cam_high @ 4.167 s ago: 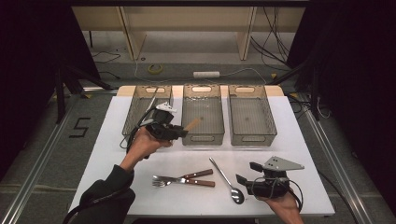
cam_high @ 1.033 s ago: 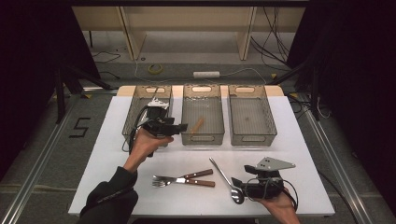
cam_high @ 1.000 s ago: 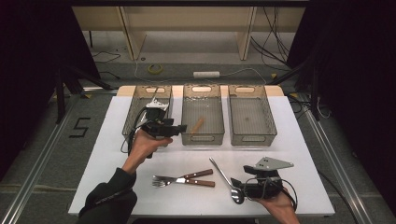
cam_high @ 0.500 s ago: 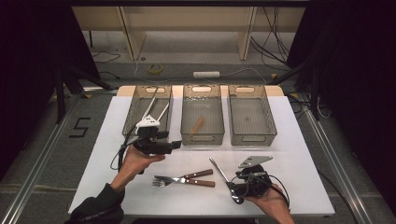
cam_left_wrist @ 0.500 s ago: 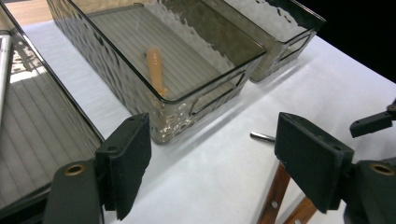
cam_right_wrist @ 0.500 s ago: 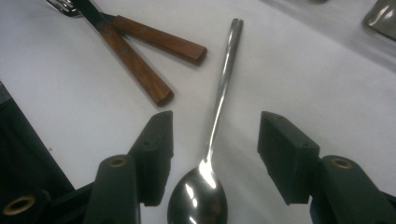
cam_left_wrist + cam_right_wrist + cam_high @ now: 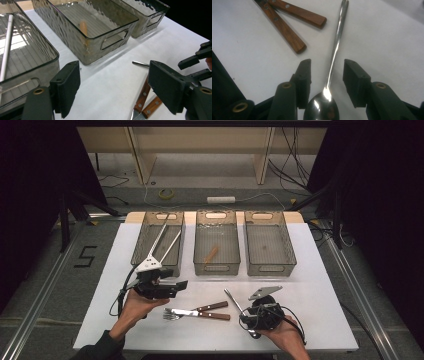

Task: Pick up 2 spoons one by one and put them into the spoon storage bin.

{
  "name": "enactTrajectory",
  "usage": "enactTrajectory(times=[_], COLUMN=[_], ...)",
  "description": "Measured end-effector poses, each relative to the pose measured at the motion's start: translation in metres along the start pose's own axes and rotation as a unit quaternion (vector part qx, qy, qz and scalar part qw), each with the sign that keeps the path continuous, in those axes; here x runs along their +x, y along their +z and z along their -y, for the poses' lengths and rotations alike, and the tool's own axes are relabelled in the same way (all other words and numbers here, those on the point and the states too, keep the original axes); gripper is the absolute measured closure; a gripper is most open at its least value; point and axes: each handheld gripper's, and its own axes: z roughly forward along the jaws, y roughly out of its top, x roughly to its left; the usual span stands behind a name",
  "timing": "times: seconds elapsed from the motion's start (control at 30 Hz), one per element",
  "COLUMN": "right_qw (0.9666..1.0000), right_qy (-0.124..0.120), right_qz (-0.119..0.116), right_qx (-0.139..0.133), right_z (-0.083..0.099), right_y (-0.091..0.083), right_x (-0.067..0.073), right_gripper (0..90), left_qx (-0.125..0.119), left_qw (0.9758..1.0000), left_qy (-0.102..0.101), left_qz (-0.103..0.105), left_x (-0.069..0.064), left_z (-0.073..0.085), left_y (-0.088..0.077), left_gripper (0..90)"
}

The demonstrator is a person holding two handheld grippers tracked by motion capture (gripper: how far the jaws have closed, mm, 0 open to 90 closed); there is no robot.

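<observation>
– What is seen at the left?
– The left gripper is held over the white surface, fingers wide apart, nothing between them.
– And at the right?
– The spoon lies flat between the right gripper's closing fingers, untouched.

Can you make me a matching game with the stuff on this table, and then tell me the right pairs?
Things:
1. spoon
2. white sticks
3. wooden piece
4. right bin

Places or states:
A. in the left bin
B. empty
C. on the table, between the right gripper jaws
D. in the middle bin

Pairs: 1-C, 2-A, 3-D, 4-B
</observation>
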Motion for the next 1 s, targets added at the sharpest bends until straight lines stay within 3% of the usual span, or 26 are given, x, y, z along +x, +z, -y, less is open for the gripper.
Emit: enactTrajectory(times=[0.4,0.6,0.83,1.0], right_qw=[0.9997,0.9994,0.9991,0.9988], right_qy=[0.002,-0.003,-0.001,-0.003], right_qz=[0.001,0.008,0.016,0.019], right_qx=[0.025,0.033,0.039,0.045], right_z=[-0.002,-0.003,-0.004,-0.004], right_y=[0.007,0.011,0.014,0.017], right_x=[-0.002,0.0,0.0,0.001], right_gripper=[67.5,70.8,73.0,75.6], left_qx=[-0.01,-0.011,-0.014,-0.014], left_qw=[0.9999,0.9999,0.9999,0.9997], left_qy=[0.001,0.009,0.006,0.02], left_qz=[-0.005,-0.007,-0.004,-0.003], left_x=[-0.006,-0.011,-0.012,-0.016], left_z=[0.021,0.024,0.025,0.026], left_y=[-0.015,-0.017,-0.019,-0.02], left_gripper=[25.5,25.3,24.8,24.3])
